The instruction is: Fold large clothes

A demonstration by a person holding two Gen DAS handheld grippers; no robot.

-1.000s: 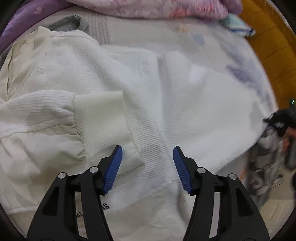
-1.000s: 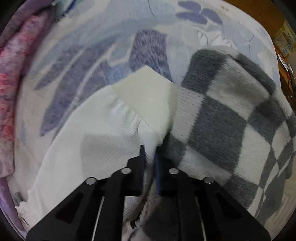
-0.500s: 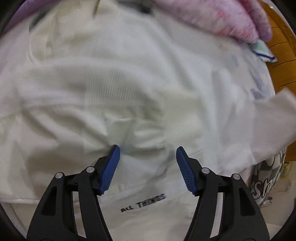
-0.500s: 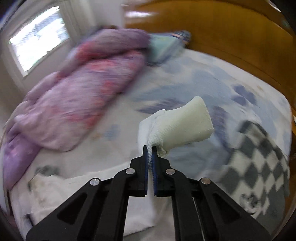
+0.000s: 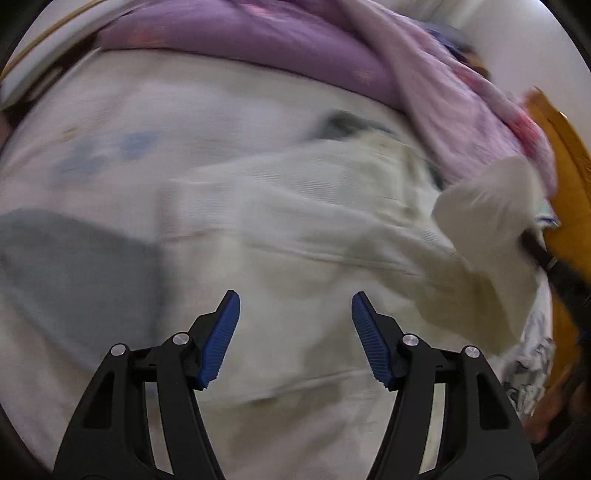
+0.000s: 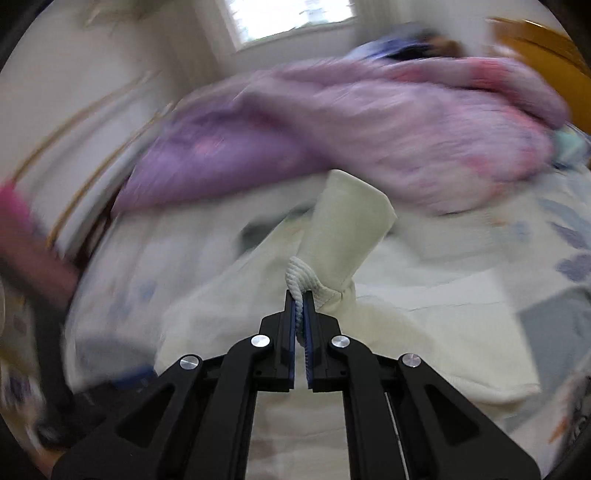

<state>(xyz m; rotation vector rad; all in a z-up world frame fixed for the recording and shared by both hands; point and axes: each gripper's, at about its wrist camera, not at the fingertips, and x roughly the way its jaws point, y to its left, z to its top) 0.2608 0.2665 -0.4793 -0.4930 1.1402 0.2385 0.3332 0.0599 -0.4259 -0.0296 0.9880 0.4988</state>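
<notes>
- Cream ribbed knit, one sweater (image 5: 295, 236): spread flat on the bed directly below and ahead of the left gripper (image 5: 295, 336), whose blue pads stand wide apart, gripping nothing.
- One sleeve cuff (image 6: 347, 225) pinched between the closed pads of the right gripper (image 6: 300, 314); cuff stands up just ahead of the fingertips.
- Beyond: one purple-pink quilt (image 6: 369, 125), bunched, blurred.
- Farthest: one window (image 6: 291, 14).

Bright window (image 6: 291, 14) in a pale wall (image 6: 110, 66); purple quilt (image 6: 369, 122) heaped on the bed
</notes>
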